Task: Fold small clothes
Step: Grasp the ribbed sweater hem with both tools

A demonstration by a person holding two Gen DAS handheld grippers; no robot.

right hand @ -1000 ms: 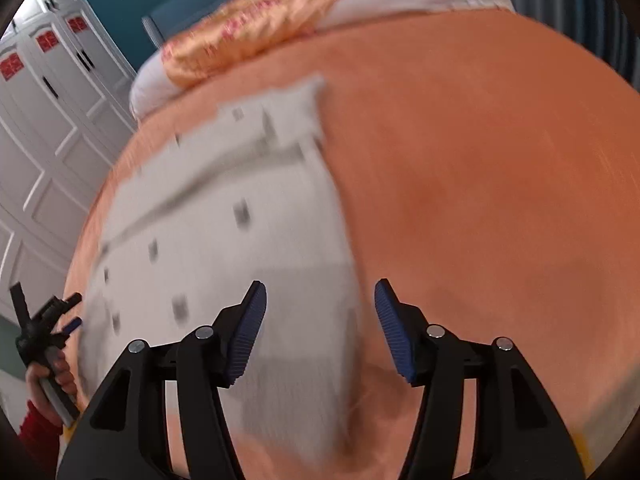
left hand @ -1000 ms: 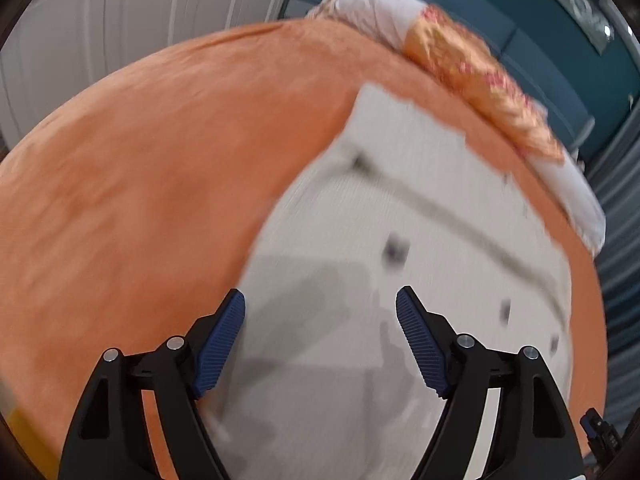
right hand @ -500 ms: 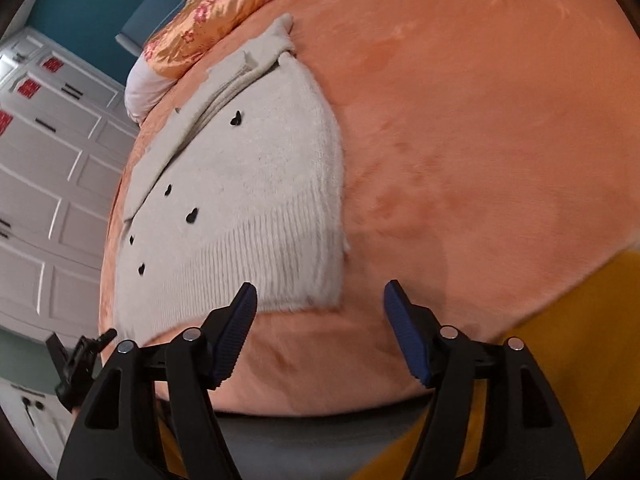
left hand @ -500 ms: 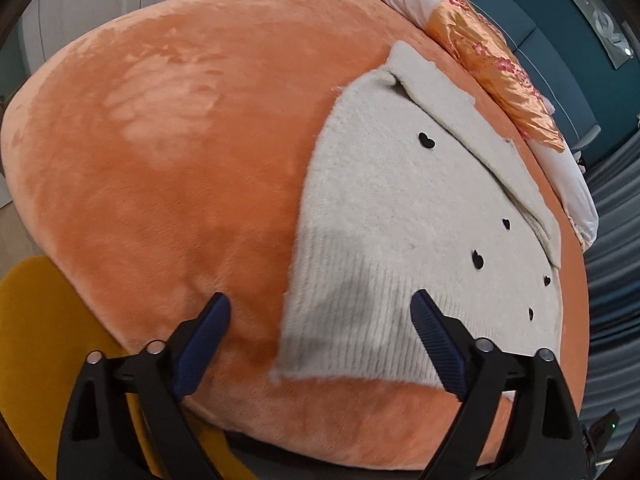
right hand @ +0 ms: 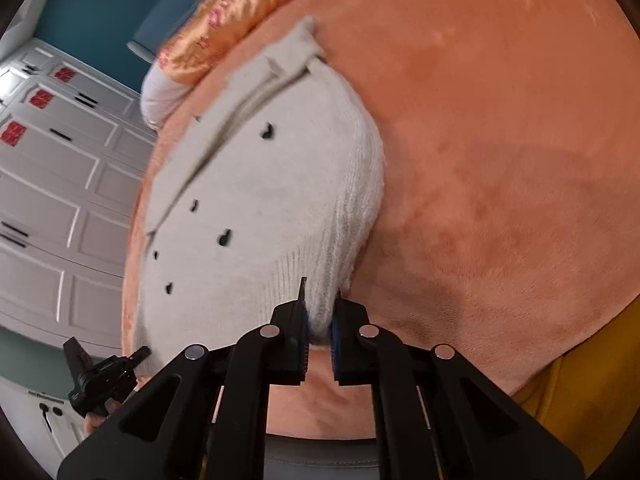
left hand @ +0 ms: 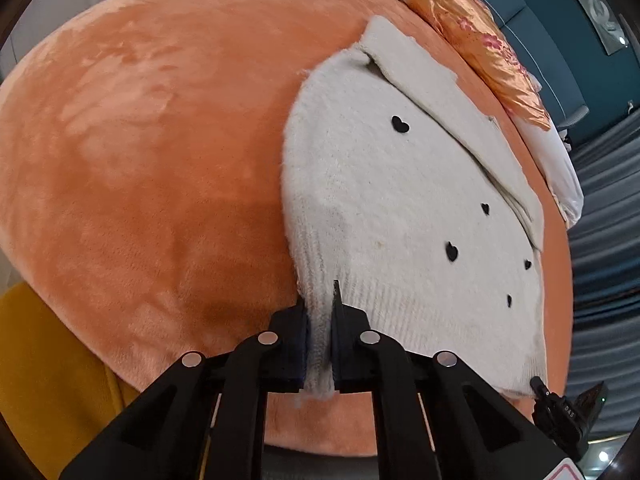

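A cream knit sweater [left hand: 392, 208] with small black hearts lies flat on an orange plush bed cover [left hand: 160, 140], its sleeves folded across the far end. My left gripper [left hand: 319, 320] is shut on the near left corner of its ribbed hem. In the right wrist view the sweater [right hand: 256, 200] shows again, and my right gripper [right hand: 319, 320] is shut on the near right corner of the hem. Both corners are bunched between the jaws at the bed's near edge.
An orange satin pillow [left hand: 480, 44] and a white pillow [left hand: 560, 160] lie at the bed's far end. White wardrobe doors [right hand: 52, 208] stand at left in the right wrist view. Yellow fabric [left hand: 44, 380] shows below the bed's edge. A teal wall [left hand: 580, 52] is behind.
Both grippers were open above the hem. They have moved down to the sweater's near corners and closed on them.
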